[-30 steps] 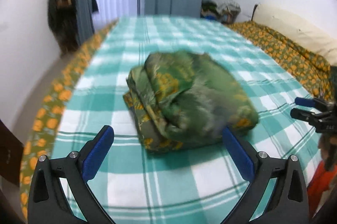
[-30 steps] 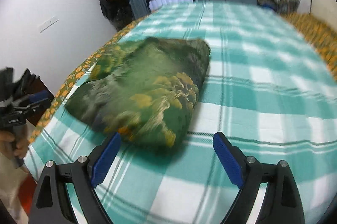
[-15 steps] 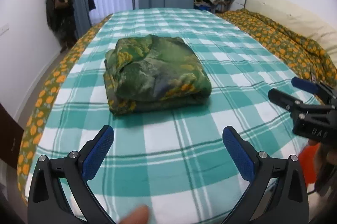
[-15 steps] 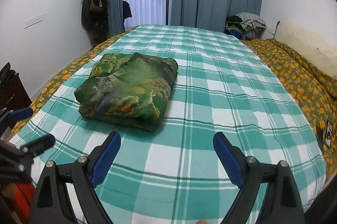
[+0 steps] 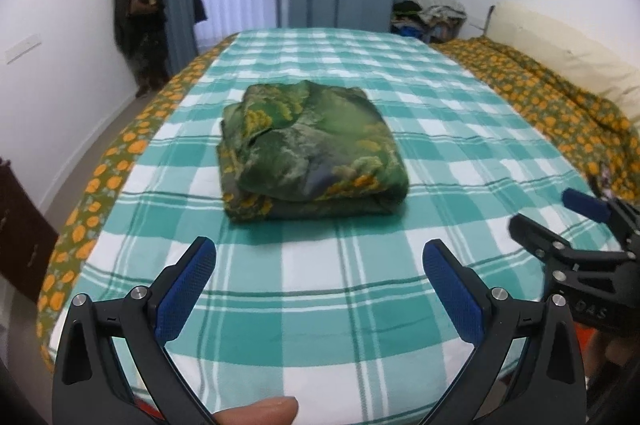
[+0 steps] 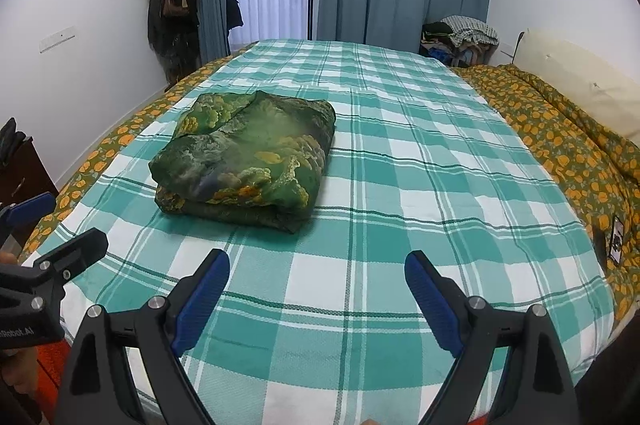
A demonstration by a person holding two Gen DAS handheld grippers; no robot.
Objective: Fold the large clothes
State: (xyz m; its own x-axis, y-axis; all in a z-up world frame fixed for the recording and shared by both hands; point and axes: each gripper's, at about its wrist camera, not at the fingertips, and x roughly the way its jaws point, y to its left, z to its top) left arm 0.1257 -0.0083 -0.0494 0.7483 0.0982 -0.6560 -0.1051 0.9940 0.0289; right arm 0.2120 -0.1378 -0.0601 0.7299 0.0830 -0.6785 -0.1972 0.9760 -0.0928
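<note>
A green and yellow patterned garment (image 5: 308, 149) lies folded into a thick rectangular bundle on the teal checked bed cover (image 5: 360, 85); the right wrist view has the garment (image 6: 248, 157) left of centre. My left gripper (image 5: 320, 257) is open and empty, held back over the near edge of the bed, well short of the bundle. My right gripper (image 6: 316, 265) is also open and empty, right of the bundle and apart from it. Each gripper shows in the other's view: the right gripper (image 5: 560, 217) at the right edge, the left gripper (image 6: 60, 225) at the left edge.
An orange-flowered quilt (image 6: 568, 129) and a cream pillow (image 6: 580, 81) lie along the bed's right side. A clothes pile (image 6: 460, 37) sits in the far corner, coats (image 6: 174, 5) hang on the left wall, and a dark cabinet (image 5: 20, 233) stands by the bed's left side. A fingertip (image 5: 260, 409) shows at the bottom.
Both grippers have pulled back from the folded bundle towards the near edge of the bed; the bundle now lies farther off and untouched. Both stayed open.
</note>
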